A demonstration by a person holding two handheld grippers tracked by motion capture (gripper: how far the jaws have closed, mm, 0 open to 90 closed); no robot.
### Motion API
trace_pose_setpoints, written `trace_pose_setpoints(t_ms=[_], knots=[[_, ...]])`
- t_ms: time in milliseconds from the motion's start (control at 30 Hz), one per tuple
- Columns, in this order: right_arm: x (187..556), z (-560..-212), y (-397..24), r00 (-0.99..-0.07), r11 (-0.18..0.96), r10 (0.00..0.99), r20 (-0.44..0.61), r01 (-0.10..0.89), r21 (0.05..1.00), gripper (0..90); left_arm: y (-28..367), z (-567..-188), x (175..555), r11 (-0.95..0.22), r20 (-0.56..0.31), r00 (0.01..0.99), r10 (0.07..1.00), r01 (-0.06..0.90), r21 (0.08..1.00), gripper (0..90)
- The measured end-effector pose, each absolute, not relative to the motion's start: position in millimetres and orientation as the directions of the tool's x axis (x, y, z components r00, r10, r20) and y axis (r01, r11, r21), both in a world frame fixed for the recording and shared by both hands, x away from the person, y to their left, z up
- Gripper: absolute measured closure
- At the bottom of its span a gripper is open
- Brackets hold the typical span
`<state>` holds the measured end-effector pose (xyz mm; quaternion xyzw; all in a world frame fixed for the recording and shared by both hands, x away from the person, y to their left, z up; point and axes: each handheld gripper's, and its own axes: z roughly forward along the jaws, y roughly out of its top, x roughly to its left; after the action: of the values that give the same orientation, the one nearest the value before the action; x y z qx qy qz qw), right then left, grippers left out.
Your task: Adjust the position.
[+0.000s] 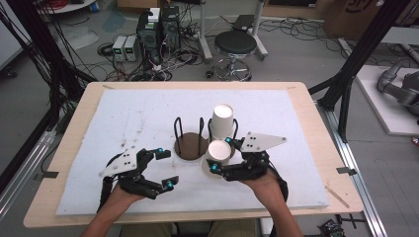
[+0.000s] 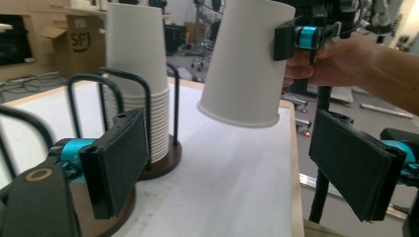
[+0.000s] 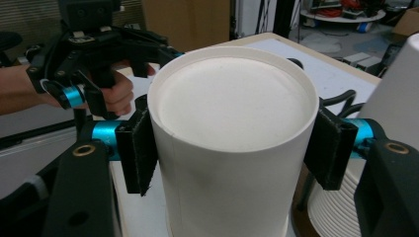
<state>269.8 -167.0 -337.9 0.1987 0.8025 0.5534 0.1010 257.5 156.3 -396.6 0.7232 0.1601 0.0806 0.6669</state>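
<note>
Here, upside-down paper cup (image 1: 216,157) in right hand-held gripper (image 1: 221,154), beside stacked cups (image 1: 222,121) in rack (image 1: 236,129).

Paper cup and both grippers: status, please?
Right gripper shut on paper cup, lifted, upside down. Left gripper open, empty. Cup stack in rack close behind.

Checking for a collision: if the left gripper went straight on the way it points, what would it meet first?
Probably the upside-down paper cup held by the right gripper, which hangs ahead between the open left gripper jaws; depth is unclear.
</note>
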Motion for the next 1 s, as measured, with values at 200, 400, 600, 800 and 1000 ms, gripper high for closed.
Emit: trace_pose_setpoints(t_ms=[200, 400, 600, 800, 1000], knots=[[269.6, -342.9, -159.3, -0.909, 0.312, 0.410, 0.071, 0.213, 0.926, 32.5, 132.5, -401.9, 264.5, -0.106, -0.086, 0.948, 0.308, 0.124, 0.987, 15.2], [268.2, -343.9, -153.0, -0.918, 0.314, 0.388, 0.077, 0.211, 0.926, 32.5, 119.5, -402.9, 267.8, -0.119, -0.074, 0.955, 0.287, 0.112, 0.987, 15.2], [268.3, -342.7, -146.9, -0.925, 0.315, 0.374, 0.076, 0.203, 0.927, 32.5, 109.8, -404.0, 269.1, -0.135, -0.069, 0.962, 0.263, 0.108, 0.985, 15.2], [268.3, -343.5, -141.9, -0.931, 0.321, 0.356, 0.079, 0.201, 0.926, 32.5, 103.3, -405.0, 269.4, -0.143, -0.070, 0.966, 0.249, 0.108, 0.984, 15.2], [268.0, -345.0, -139.4, -0.933, 0.311, 0.347, 0.091, 0.206, 0.928, 32.6, 102.3, -405.6, 269.9, -0.150, -0.067, 0.968, 0.241, 0.106, 0.983, 17.7]])
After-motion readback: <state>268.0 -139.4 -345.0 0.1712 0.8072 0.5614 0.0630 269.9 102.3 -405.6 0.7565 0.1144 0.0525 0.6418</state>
